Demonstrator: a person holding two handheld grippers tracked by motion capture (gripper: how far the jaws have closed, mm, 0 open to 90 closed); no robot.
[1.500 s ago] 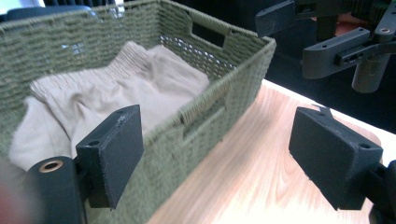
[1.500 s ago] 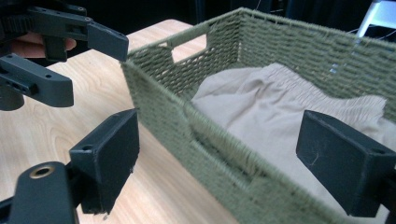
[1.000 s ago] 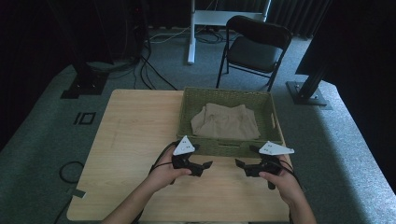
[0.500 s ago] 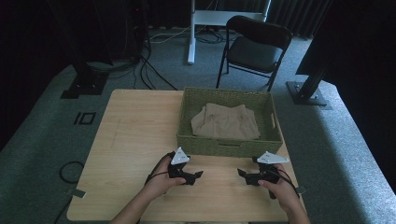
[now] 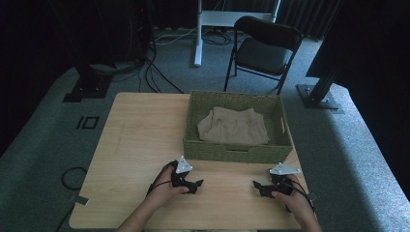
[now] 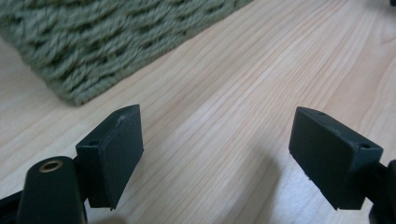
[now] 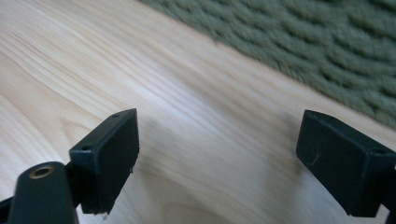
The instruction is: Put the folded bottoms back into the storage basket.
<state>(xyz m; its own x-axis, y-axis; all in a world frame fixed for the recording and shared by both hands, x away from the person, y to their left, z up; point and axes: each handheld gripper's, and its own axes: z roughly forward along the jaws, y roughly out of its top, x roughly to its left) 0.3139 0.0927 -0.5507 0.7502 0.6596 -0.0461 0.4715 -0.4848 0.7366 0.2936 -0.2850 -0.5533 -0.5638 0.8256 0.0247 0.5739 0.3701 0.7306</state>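
Note:
A green woven basket (image 5: 237,151) stands at the back right of the wooden table (image 5: 140,140), with a folded beige cloth (image 5: 234,126) inside it. My left gripper (image 5: 198,184) rests low on the table in front of the basket's left corner, and my right gripper (image 5: 256,186) lies in front of its right corner; their jaws point toward each other. In the left gripper view the left gripper (image 6: 217,154) is open over bare wood, with the basket wall (image 6: 93,42) beyond. In the right gripper view the right gripper (image 7: 219,158) is open too, nothing between its jaws, the basket wall (image 7: 327,42) behind.
A black folding chair (image 5: 263,48) and a white post stand beyond the table. Cables and dark stand bases lie on the grey carpet at the left and right. The table's left half is bare wood.
Both hands have come down and back toward the table's front edge, away from the basket's front wall. The cloth stays in the basket.

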